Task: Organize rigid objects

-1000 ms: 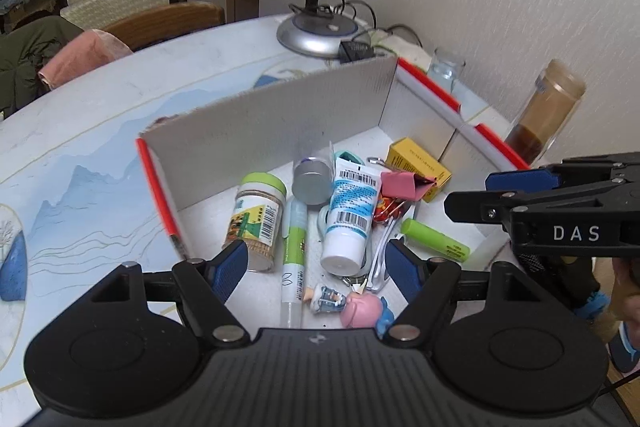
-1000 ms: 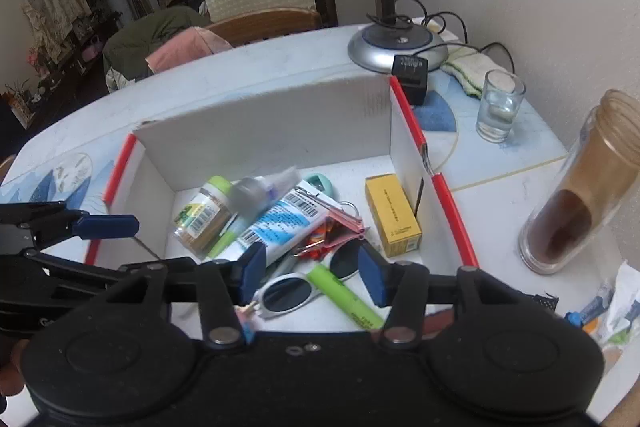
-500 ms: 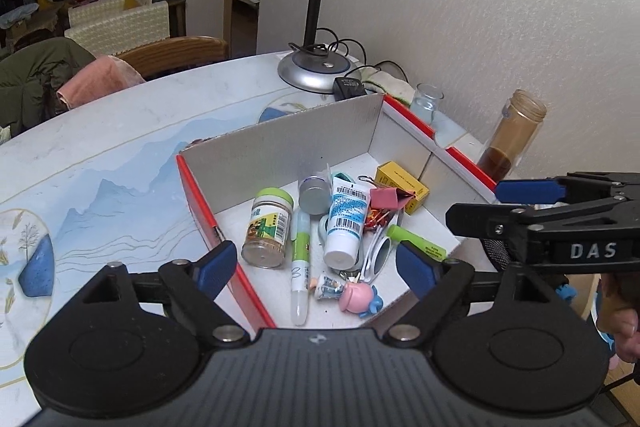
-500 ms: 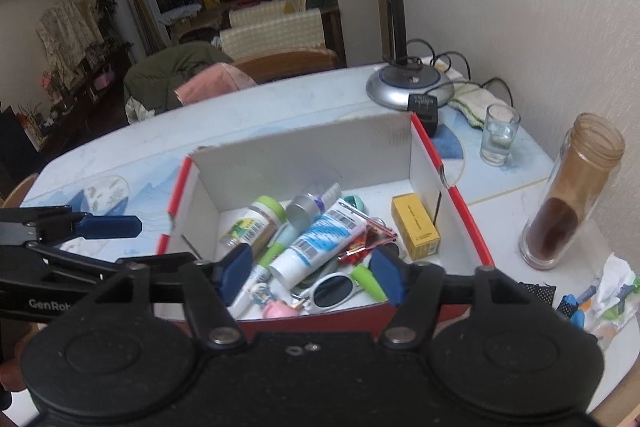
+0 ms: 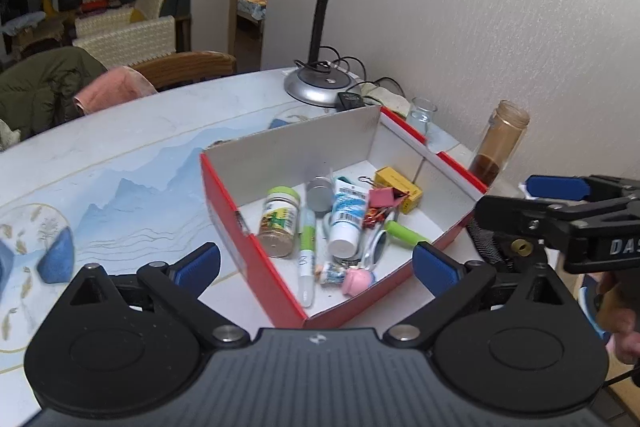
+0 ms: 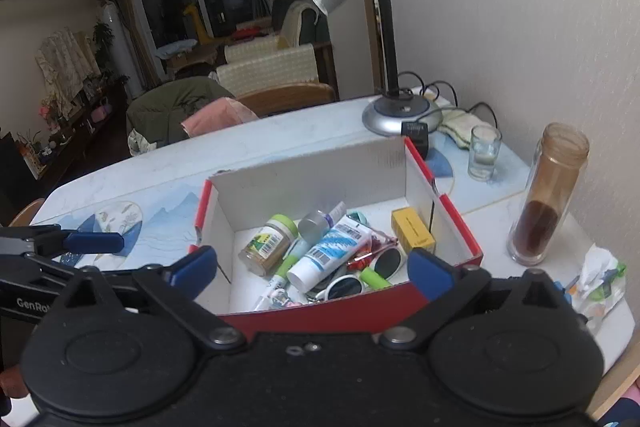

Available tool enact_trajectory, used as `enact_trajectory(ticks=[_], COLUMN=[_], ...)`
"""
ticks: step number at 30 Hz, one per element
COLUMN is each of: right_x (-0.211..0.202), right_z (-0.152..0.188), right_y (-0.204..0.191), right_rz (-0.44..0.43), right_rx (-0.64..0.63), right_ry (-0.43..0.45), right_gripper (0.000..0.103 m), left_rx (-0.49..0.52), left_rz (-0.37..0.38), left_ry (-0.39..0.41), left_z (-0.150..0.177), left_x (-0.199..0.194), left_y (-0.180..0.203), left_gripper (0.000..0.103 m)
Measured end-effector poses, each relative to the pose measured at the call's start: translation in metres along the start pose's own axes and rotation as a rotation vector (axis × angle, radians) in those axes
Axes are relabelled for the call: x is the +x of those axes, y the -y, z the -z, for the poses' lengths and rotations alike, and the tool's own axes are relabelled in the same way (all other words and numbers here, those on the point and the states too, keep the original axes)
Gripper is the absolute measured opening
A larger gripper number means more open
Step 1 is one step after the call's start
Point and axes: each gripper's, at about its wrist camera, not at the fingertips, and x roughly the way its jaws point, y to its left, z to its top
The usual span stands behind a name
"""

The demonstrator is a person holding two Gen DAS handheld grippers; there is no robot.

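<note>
A round table [image 5: 120, 155] with a blue mountain print stands against a white textured wall, a living room with chairs behind it. The left gripper [image 5: 316, 263] hangs above the table with its blue pads spread wide and nothing between them; the right gripper [image 6: 310, 267] is likewise wide apart and holds nothing.

Just ahead of both sits a red cardboard box [image 5: 256, 259] with white inner walls. Inside lie a green-lidded jar [image 5: 280, 221], a white tube [image 5: 346, 215] with a barcode, a green-capped pen [image 5: 307, 255], a green marker [image 5: 406, 231], a yellow carton [image 5: 398, 183], a pink binder clip [image 5: 382, 197] and a small pink figurine [image 5: 358, 281] at the near end.

The right wrist view shows white-framed sunglasses [image 6: 360, 275], which the left view mostly hides behind the tube, and crumpled wrappers [image 6: 600, 279] on the table to the right. The left view alone shows the figurine clearly.

Beyond the box stand a silver desk lamp [image 6: 396, 109], a drinking glass [image 6: 484, 151] and a tall jar [image 6: 548, 195] with brown contents.
</note>
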Motion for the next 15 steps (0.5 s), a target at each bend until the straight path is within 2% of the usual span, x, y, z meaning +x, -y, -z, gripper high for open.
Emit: enact_trajectory(ticks=[10,15], right_x=[-0.023,-0.029], right_z=[0.010,0.013], right_y=[-0.013,-0.014], right_rz=[0.004,-0.003], right_rx=[-0.006,0.012], right_ry=[0.040,0.041], right_gripper=[0.103,0.103], left_rx=[-0.010,-0.019], left_rz=[-0.017,0.006], left_ry=[0.015,0.033], left_z=[0.009,0.011], left_x=[-0.015,-0.022], left_y=[-0.001,-0.001], left_gripper=[0.103,0.103])
